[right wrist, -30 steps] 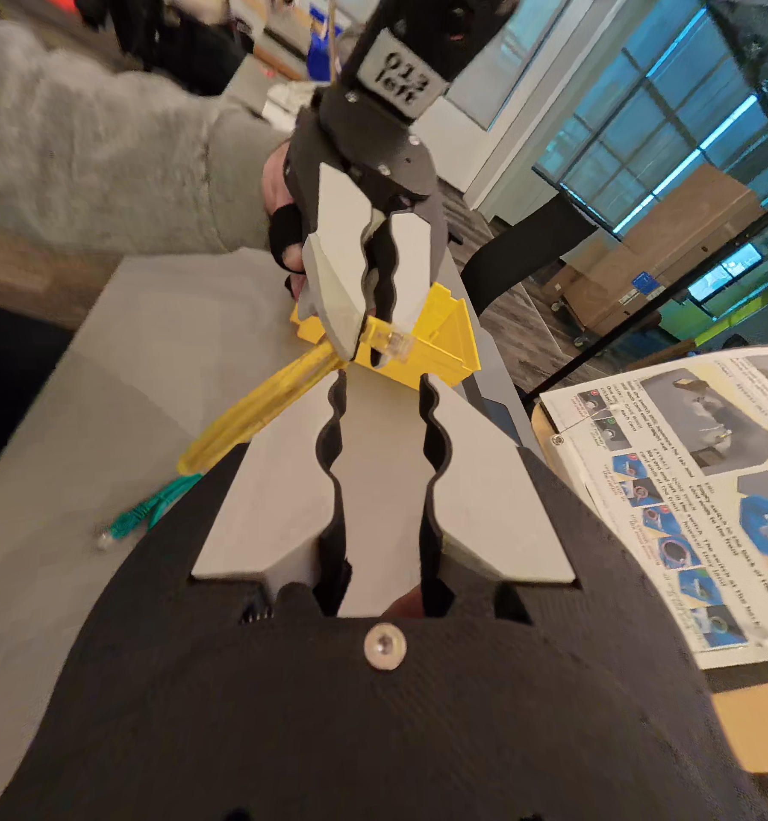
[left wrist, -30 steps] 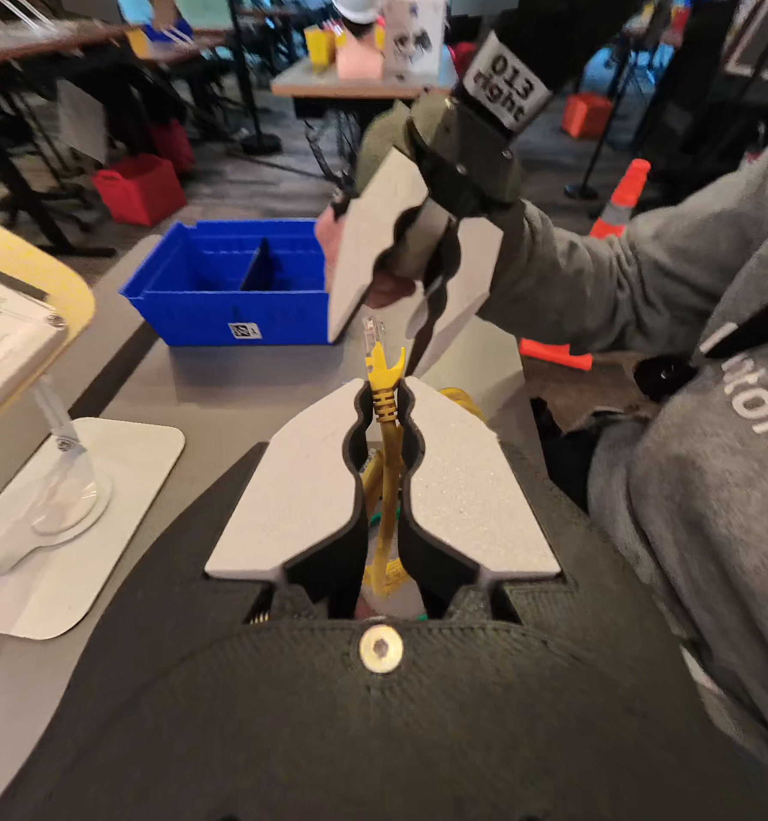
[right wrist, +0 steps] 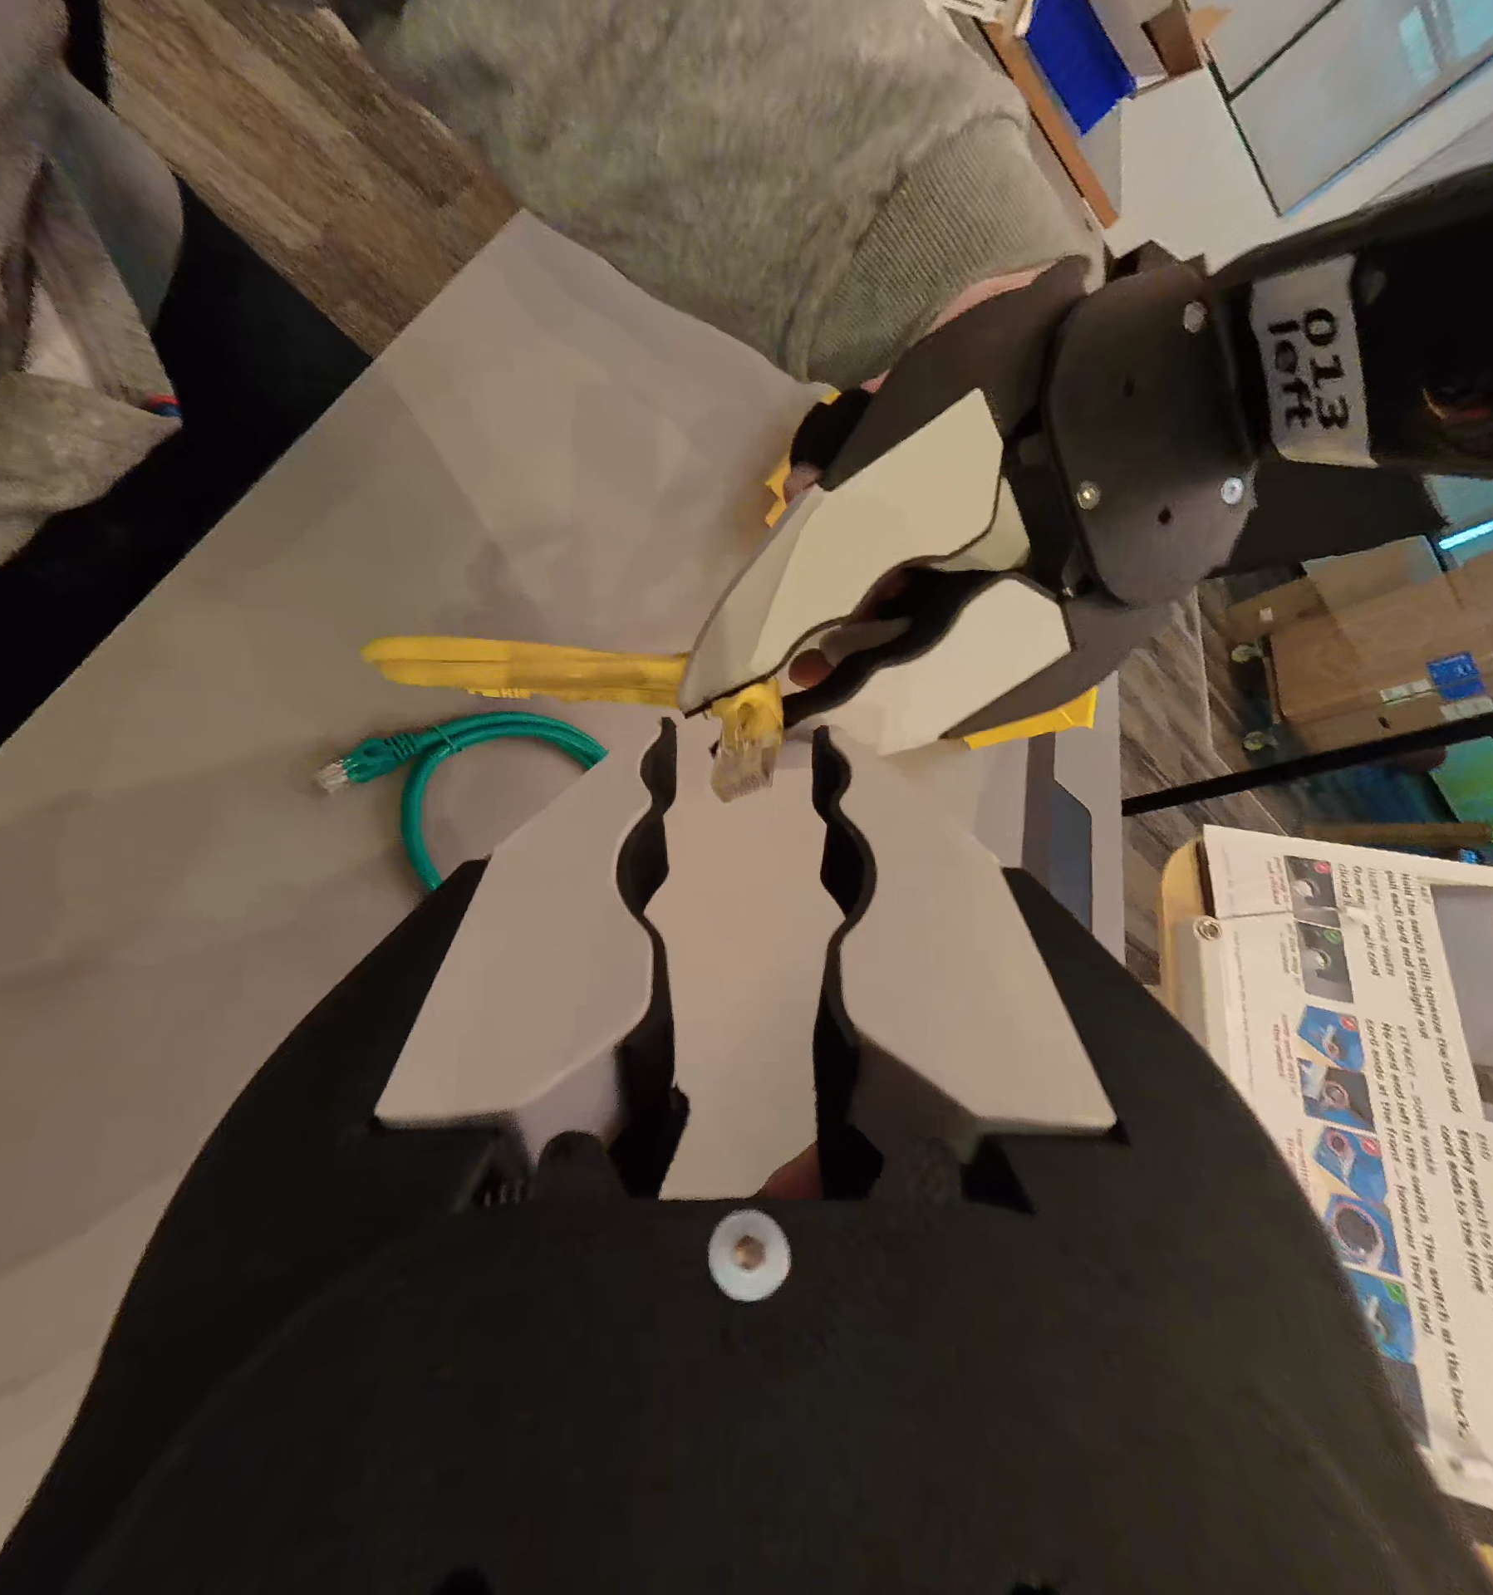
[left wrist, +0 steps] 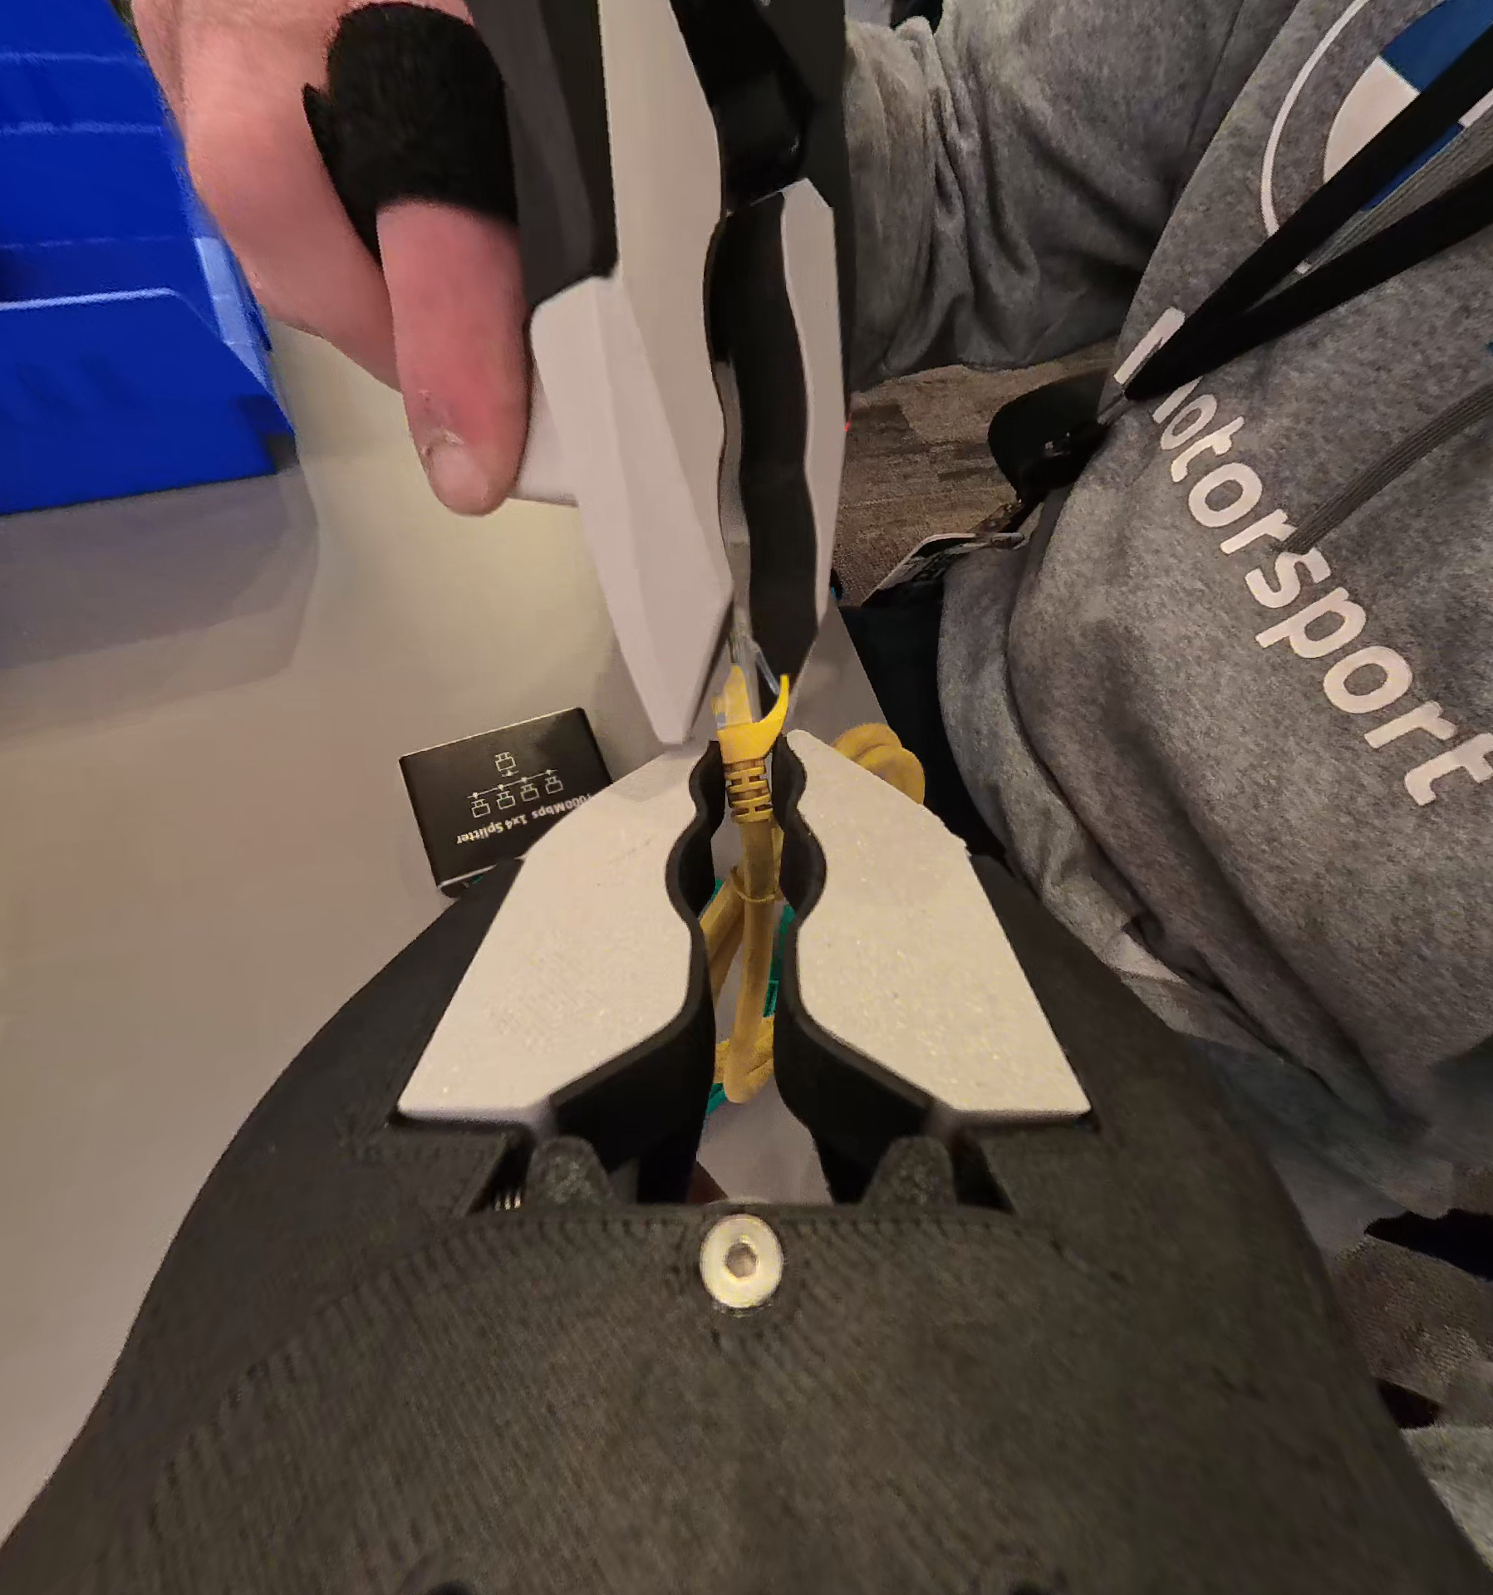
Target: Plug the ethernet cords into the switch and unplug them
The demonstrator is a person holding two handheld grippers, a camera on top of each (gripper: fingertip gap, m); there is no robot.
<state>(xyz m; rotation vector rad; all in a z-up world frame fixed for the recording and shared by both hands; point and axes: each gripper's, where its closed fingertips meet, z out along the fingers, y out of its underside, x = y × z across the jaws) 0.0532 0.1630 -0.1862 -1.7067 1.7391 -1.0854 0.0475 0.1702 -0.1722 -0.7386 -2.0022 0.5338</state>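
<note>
A: What's nearest the left camera?

B: The left tongs (left wrist: pixel 749 753), pressed together on the yellow ethernet cord (left wrist: pixel 756 915). They pinch its ribbed boot just behind the clear plug (left wrist: pixel 732 701), which points up and away, clear of the tabletop (left wrist: pixel 164 863).

A: And what's different from 1 second ago?

B: The right tongs (right wrist: pixel 743 730). Then they hung well above the plug, tilted off to one side. Now they've come right down to it. They're spread, and the right camera shows the plug between their 2 tips with a gap on each side, so nothing is gripped yet. The left grip hasn't changed.

A: What does that mean for the job?

B: I'd call it a handover or a re-grip. The right tongs look set to close on the plug body so it can be aimed at a port. No cord is plugged in, so the task is still early.

A: Where's the switch?

B: The small black switch (left wrist: pixel 505 794) now shows on the tabletop, just left of the plug and beyond it in the left view. It wasn't in frame 1 second ago. I can't see its ports from here.

A: Anything else?

B: A green ethernet cord (right wrist: pixel 466 742) lies loose, left of the plug in the right view. Farther off, a blue bin (left wrist: pixel 78 345) sits well left of the plug.
</note>
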